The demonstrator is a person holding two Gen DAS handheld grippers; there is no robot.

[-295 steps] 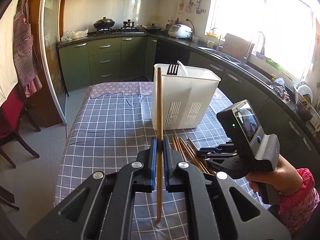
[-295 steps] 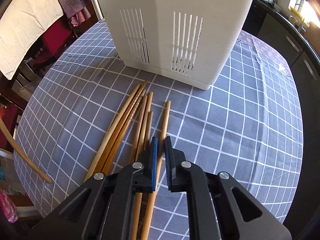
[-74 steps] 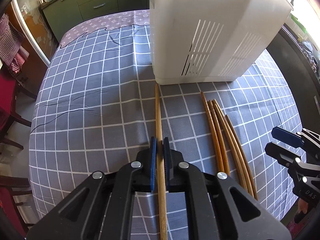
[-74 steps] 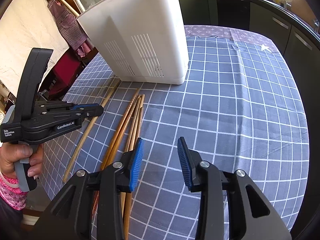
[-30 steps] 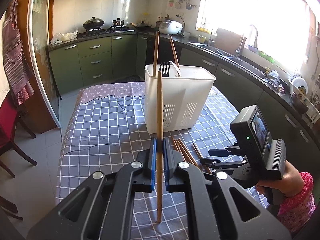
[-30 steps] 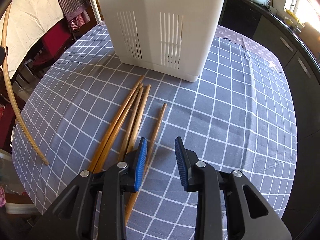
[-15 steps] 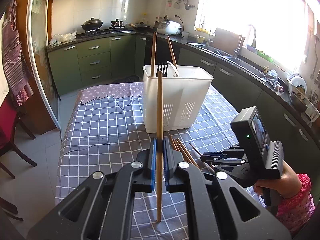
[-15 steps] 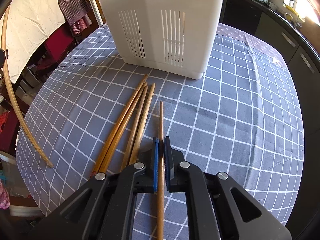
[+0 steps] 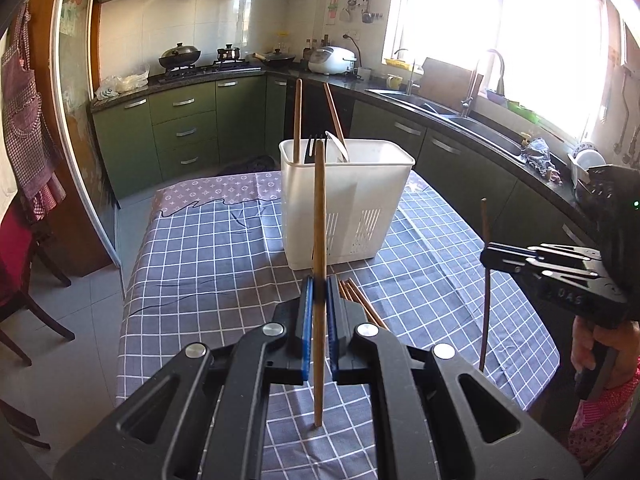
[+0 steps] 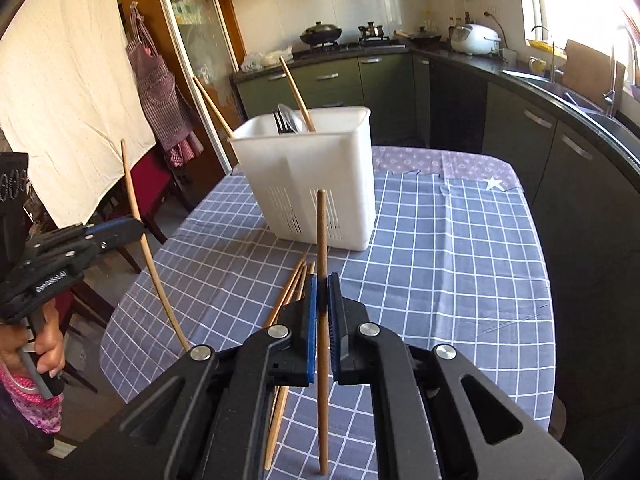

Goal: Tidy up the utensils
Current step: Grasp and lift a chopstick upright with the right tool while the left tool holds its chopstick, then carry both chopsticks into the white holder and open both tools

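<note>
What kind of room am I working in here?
Most likely a home kitchen: a stove with pots, green cabinets, a sink under the window, and a checked table with a white utensil holder.

Both grippers: matte blk plastic frames, triangular cutouts, silver round screws. Left gripper (image 9: 319, 312) & right gripper (image 10: 322, 312): blue ribbed pads (image 9: 306, 320). White lettering on side bodies. Hand (image 10: 48, 344): bare skin, pink patterned sleeve (image 9: 600, 420).

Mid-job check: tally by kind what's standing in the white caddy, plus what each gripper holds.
Chopsticks in the caddy: 2
Black fork: 1
Pale spoon-like utensil: 1
Held chopsticks: 2, one in the left gripper, one in the right gripper
Total: 6
</note>
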